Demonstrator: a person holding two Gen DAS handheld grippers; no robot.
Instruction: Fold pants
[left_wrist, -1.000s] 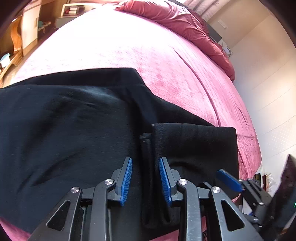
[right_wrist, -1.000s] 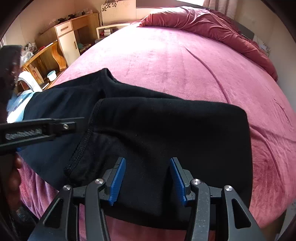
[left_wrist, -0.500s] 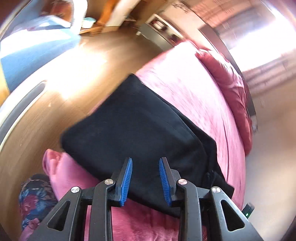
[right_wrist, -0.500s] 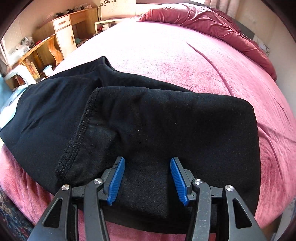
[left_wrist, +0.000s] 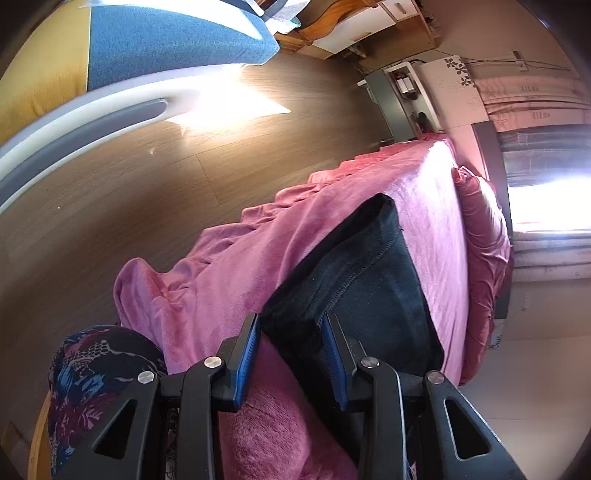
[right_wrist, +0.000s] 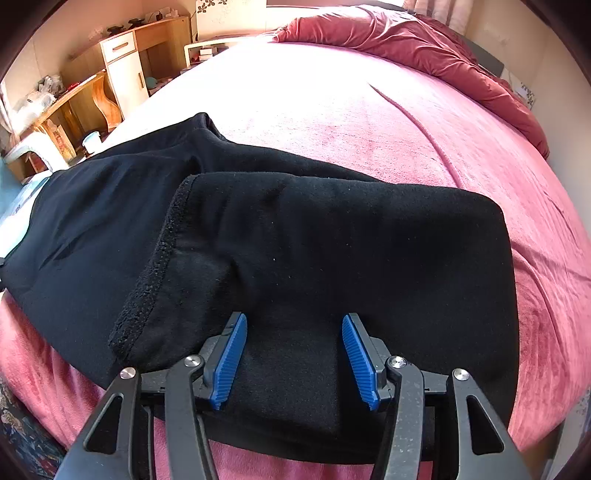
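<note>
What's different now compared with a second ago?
The left hand-held gripper has swung off the top of the black pants and rolled sideways at their edge, open, with a corner of fabric between its fingers. The right hand-held gripper stays open over the folded part, and the pants lie unchanged on the pink bed.

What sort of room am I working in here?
Most likely a bedroom: the black pants lie on a big bed with a pink blanket, a bunched red duvet at its head, and a wooden desk beside it.
</note>
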